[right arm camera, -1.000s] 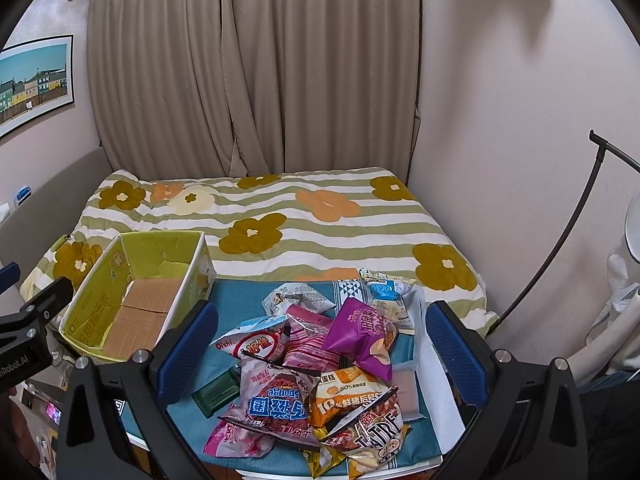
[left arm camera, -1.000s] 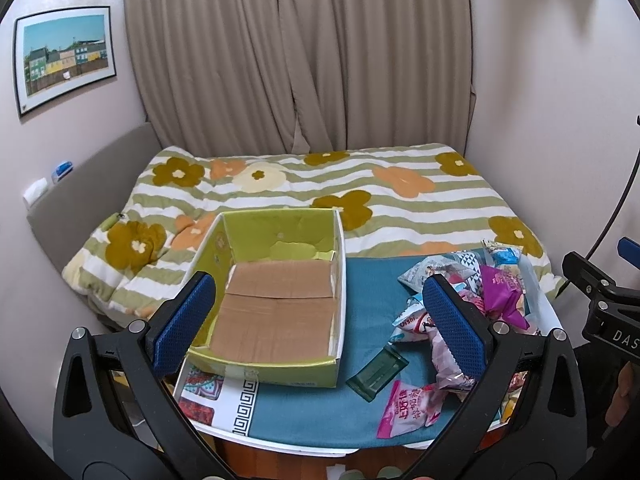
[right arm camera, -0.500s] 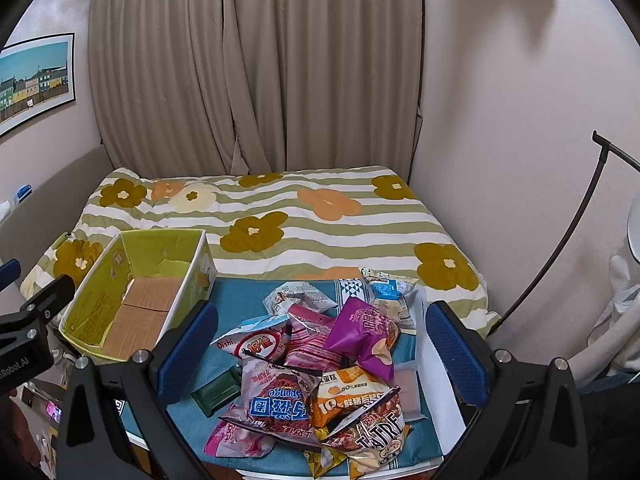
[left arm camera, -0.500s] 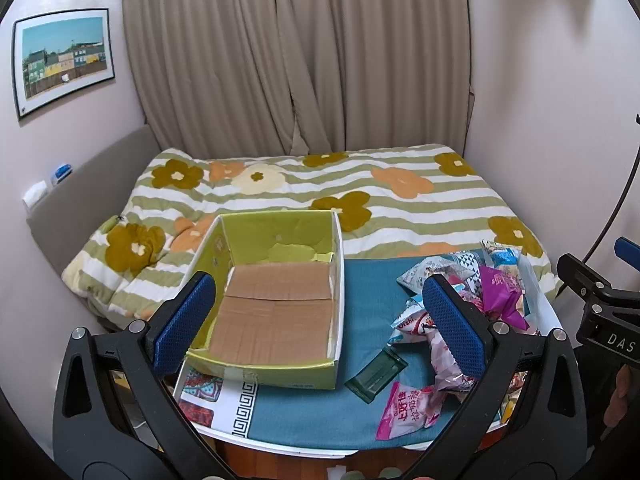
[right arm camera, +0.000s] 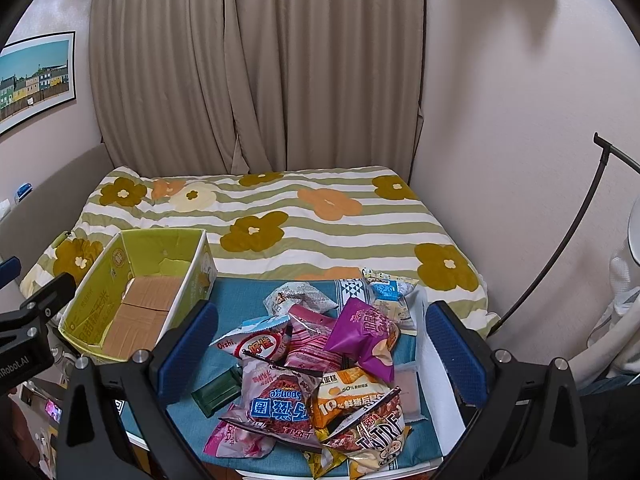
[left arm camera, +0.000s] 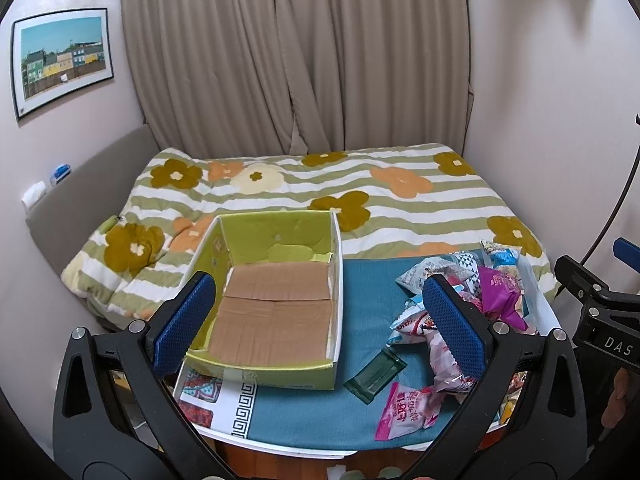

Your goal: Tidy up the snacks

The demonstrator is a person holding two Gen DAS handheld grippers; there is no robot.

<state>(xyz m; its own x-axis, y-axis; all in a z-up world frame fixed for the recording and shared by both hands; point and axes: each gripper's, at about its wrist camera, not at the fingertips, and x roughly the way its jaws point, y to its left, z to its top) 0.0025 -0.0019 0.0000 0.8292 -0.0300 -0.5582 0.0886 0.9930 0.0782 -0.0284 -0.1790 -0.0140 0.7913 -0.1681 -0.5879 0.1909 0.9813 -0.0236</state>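
Snacks [right arm camera: 316,376] lie heaped at the right end of a teal-covered table [left arm camera: 368,292], at about 6 o'clock in the right wrist view and at 3 to 4 o'clock in the left wrist view. A purple bag [right arm camera: 362,338] tops the heap, its narrow end pointing toward 5 o'clock. A dark green packet [left arm camera: 375,372] lies flat just left of the heap, long axis running from 7 to 1 o'clock. A pink packet [left arm camera: 406,410] sits near the table's front edge.

An open green box [left arm camera: 276,300] with a bare cardboard floor stands at the table's left end, long axis running away from the camera toward the flowered bedspread [left arm camera: 320,196].

The left gripper [left arm camera: 320,320] is released, its blue pads spread wide and holding nothing; the right gripper [right arm camera: 322,350] is likewise released above the heap.

Only the right wrist view shows the printed faces of the front bags; only the left wrist view shows the box's whole floor and the patterned cloth edge [left arm camera: 228,400].
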